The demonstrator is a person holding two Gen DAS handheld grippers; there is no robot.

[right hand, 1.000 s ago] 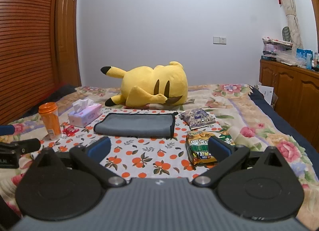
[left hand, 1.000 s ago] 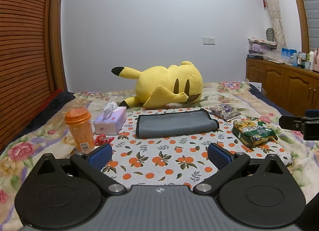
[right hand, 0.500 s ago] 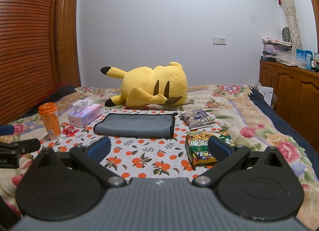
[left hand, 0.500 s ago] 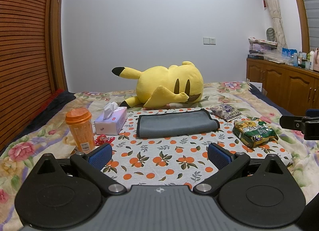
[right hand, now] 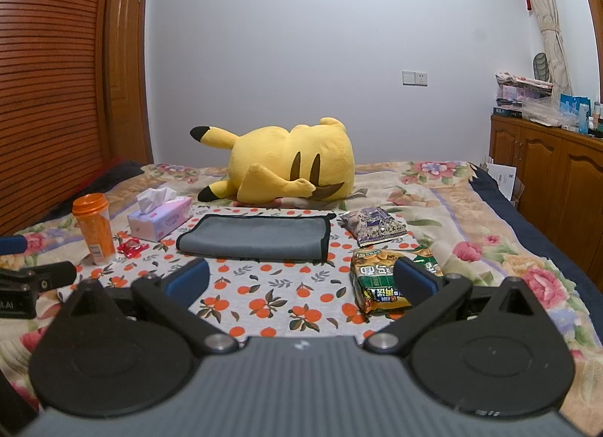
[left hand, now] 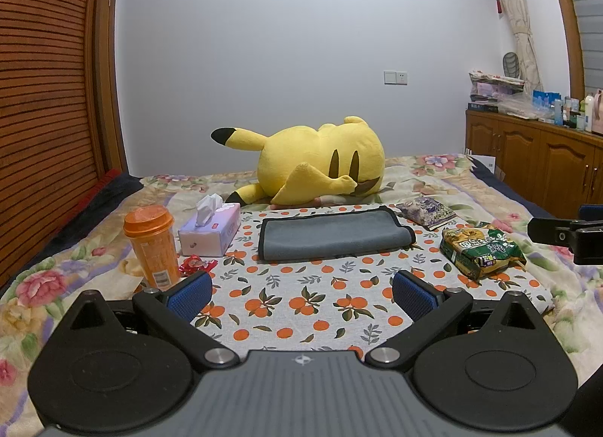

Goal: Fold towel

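Beyond both grippers' spread, empty jaws, the folded grey towel [left hand: 333, 235] lies flat, well apart from them.

The left tool [left hand: 301, 295] is held level and low, its two blue-padded fingers [left hand: 189, 294] spread wide with nothing between them. The right tool [right hand: 301, 282] is held level beside it, fingers [right hand: 415, 281] equally spread and empty.
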